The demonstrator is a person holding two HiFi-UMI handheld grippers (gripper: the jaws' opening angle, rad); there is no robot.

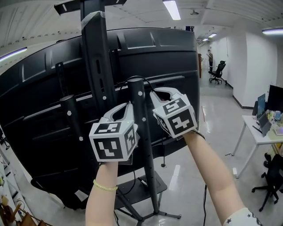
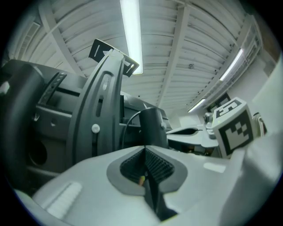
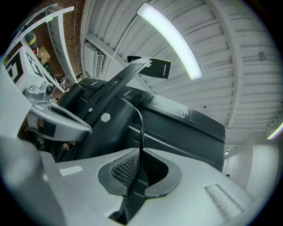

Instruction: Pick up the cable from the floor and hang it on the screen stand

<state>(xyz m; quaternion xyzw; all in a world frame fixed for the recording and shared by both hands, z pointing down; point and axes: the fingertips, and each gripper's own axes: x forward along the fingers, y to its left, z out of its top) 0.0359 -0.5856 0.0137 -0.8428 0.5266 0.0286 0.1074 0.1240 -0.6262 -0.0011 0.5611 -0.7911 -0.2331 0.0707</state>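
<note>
So the left gripper (image 2: 145, 152) has its jaws squeezed together, can't tell if anything's in them. The cable (image 1: 138, 78) loops over the top of the pole (image 1: 145, 132), between both grippers. The right gripper (image 3: 139, 154) has narrow jaws pinching the cable just beside the pole.

Office: white desk (image 1: 250, 126), monitor (image 1: 275, 98), swivel chair (image 1: 217, 71), strip lighting (image 1: 171, 9).

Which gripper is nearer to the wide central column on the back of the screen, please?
Left. The left gripper sits just right of the column; the right gripper is farther right, beyond the thin pole.
</note>
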